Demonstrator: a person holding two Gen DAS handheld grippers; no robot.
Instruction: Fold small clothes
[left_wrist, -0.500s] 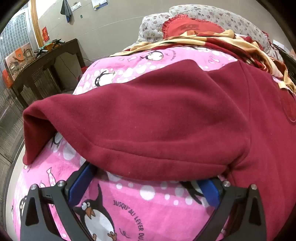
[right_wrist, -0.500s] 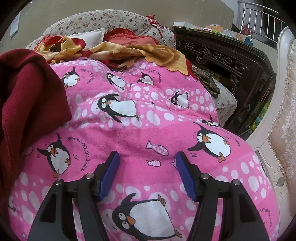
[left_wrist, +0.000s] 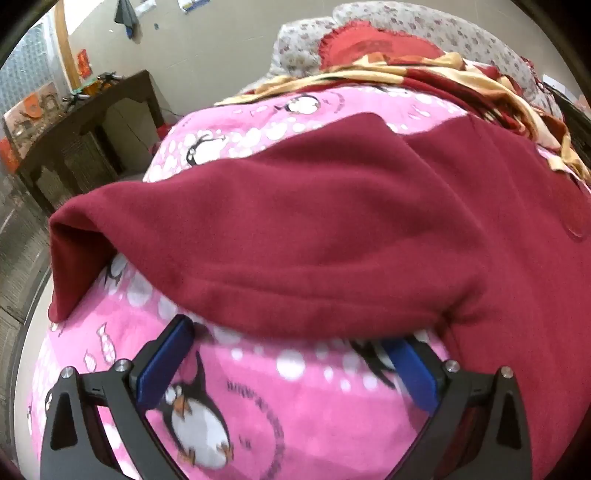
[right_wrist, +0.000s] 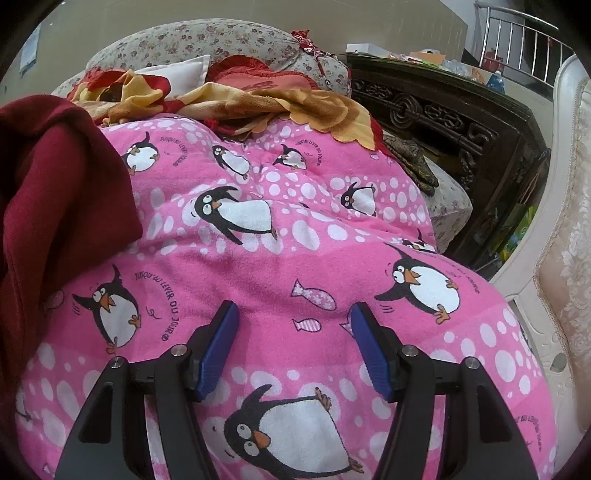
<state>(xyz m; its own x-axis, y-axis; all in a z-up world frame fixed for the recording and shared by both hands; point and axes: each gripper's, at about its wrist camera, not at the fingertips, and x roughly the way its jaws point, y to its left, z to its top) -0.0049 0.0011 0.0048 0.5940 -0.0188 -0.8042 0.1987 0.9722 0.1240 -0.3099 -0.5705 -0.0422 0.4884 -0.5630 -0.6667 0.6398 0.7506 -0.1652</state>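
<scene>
A dark red fleece garment (left_wrist: 332, 229) lies on the pink penguin blanket (left_wrist: 295, 406), its folded sleeve stretching to the left. My left gripper (left_wrist: 291, 339) is open, jaws wide, just below the sleeve's lower hem; the right blue pad's tip is hidden under the hem. In the right wrist view the garment (right_wrist: 55, 192) bunches at the left edge. My right gripper (right_wrist: 291, 314) is open and empty over bare blanket (right_wrist: 295, 251), well to the right of the garment.
A yellow and red blanket (right_wrist: 258, 103) and floral pillows (right_wrist: 207, 40) lie at the bed's far end. A dark carved wooden cabinet (right_wrist: 443, 118) and a white upholstered chair (right_wrist: 565, 258) stand to the right. A dark side table (left_wrist: 85, 122) stands left of the bed.
My left gripper has backed slightly away from the sleeve hem, so more of its left pad shows. The right gripper has barely moved.
</scene>
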